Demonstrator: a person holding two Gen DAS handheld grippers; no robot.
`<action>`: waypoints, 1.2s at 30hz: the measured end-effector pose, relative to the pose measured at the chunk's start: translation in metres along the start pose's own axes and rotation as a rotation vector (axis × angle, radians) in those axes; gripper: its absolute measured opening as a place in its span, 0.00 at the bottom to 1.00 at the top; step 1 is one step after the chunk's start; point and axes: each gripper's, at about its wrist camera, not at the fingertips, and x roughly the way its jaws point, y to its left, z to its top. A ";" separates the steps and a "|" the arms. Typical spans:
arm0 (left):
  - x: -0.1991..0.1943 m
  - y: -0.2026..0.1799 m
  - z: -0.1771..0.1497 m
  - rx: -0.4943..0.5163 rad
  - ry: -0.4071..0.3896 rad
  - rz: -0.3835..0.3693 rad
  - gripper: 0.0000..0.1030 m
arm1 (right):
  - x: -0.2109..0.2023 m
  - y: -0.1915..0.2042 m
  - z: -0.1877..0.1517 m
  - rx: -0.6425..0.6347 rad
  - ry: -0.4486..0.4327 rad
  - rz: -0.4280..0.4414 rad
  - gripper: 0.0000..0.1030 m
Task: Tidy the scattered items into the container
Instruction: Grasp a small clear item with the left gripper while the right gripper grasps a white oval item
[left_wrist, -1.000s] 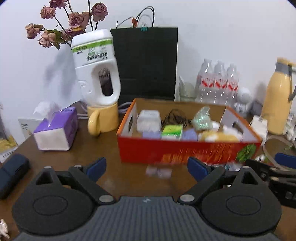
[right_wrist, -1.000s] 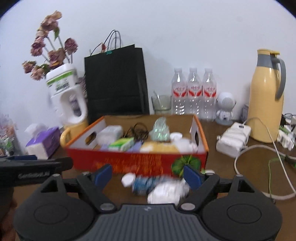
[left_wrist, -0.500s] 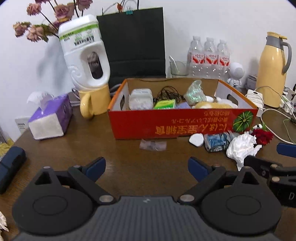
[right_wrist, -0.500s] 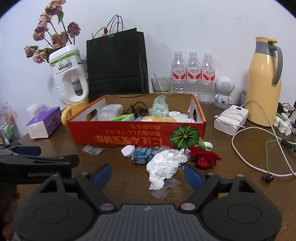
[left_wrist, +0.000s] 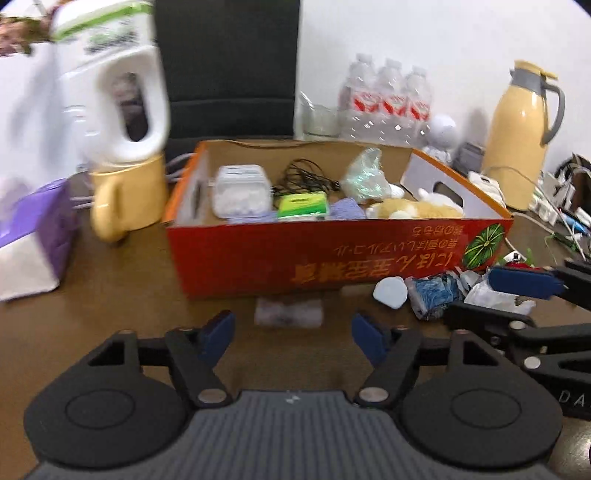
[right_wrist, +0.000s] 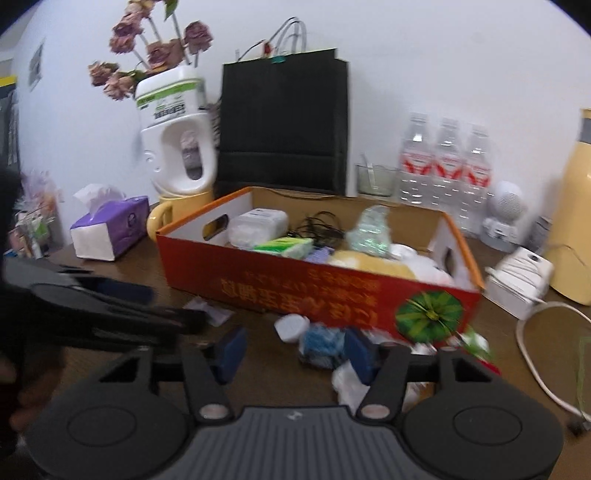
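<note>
On the tabletop, in front of the box's long red wall
Left gripper (left_wrist: 291, 330): half-open, holding nothing; the jaws have just been narrowing from wide. Both views now sit lower and closer to the scattered items than a second ago.
Clear packet (left_wrist: 289, 312): flat on the wood against the foot of the box, in line with the gap between the left pads but a little ahead of them, untouched.
Meaning for the task: the left side looks set to pinch this packet first, though the pads have yet to reach it.
Red cardboard box (left_wrist: 258, 251): the container, mid-table, already holding a white case, a green pack, a black cord, a crinkled bag and a plush toy.
White cap (left_wrist: 390, 291): loose, just beside the box's near wall.
Blue-and-clear wrapper (right_wrist: 320, 341): next to the cap, between the right pads or just beyond them; blur hides whether they touch it.
Right gripper (right_wrist: 295, 352): half-open, its jaws also just narrowing; nothing visibly pinched.
Crumpled white tissue (right_wrist: 349, 380): under the right-hand finger, partly hidden.
Red flower (left_wrist: 517, 264): only a sliver shows by the box's right corner.
Writing, box wall: yellow characters printed upside down beside a green pumpkin picture; I cannot read them.
Writing, white jug (right_wrist: 173, 136): green-banded label, text too blurred.
Writing, water bottles (right_wrist: 447, 166): red labels, illegible.
Writing, right gripper body: "DA" at the frame edge in the left view.
</note>
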 end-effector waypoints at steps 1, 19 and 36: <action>0.006 0.000 0.003 0.010 0.005 -0.011 0.63 | 0.006 -0.001 0.003 0.000 0.000 0.023 0.52; 0.038 0.011 0.006 0.044 0.034 -0.019 0.42 | 0.084 -0.004 0.008 -0.025 0.135 0.016 0.33; -0.040 0.007 -0.005 -0.094 -0.095 0.006 0.25 | 0.033 -0.005 0.007 0.036 0.053 0.027 0.26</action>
